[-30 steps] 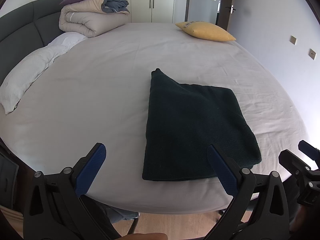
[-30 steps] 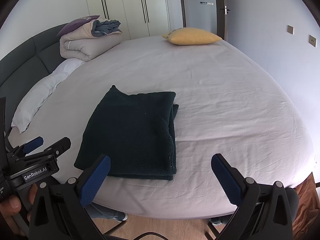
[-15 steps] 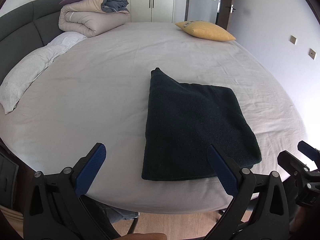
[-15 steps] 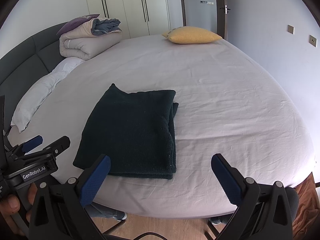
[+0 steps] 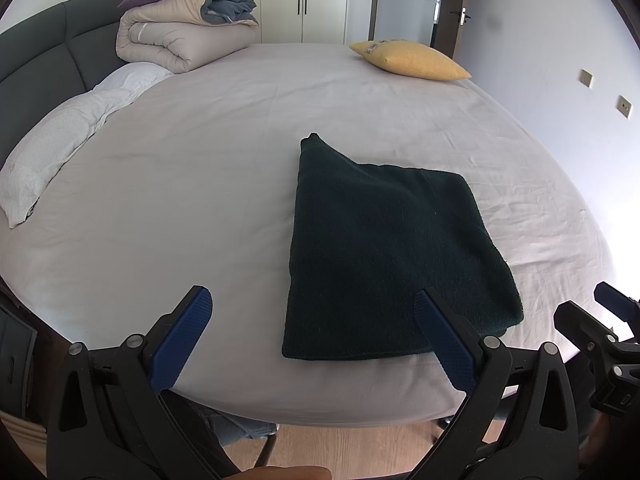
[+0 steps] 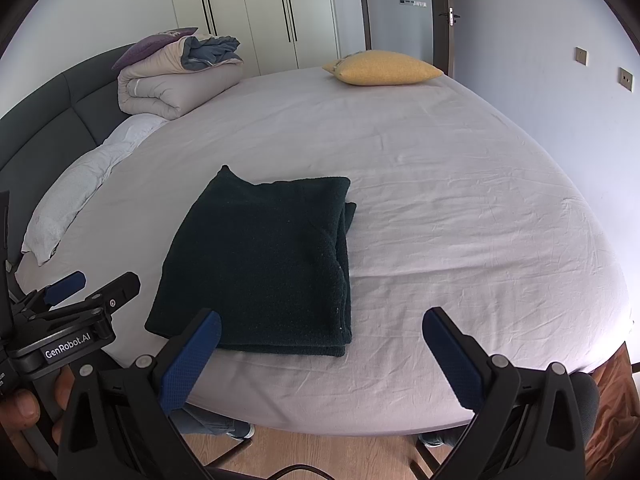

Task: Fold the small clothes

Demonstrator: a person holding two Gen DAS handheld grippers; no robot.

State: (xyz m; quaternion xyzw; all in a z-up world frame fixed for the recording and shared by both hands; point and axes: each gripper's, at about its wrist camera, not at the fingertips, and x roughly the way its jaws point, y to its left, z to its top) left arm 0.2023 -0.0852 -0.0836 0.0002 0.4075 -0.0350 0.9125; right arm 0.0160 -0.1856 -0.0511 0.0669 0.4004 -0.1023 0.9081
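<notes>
Right now both of your grippers hang off the near edge of the bed [image 5: 200,168], with nothing held: the left gripper [image 5: 312,338] has its fingers spread wide, and the right gripper [image 6: 322,354] likewise. The dark green garment [image 6: 264,264] lies flat on the sheet near that edge, already folded into a rough rectangle, and neither gripper touches it. Its long axis runs away from you toward the far side of the bed, with the short near edge facing the fingers. From the left view it sits ahead and to the right, with the right finger overlapping its near corner in the picture; from the right view it sits ahead and to the left. So it lies between your two hands, about equally near each. The stacked layer edges show along its right side, while the left side looks like the closed fold. One far-left corner pokes out beyond the rest. Another fold, I judge, would bring the near edge up toward the far one.
</notes>
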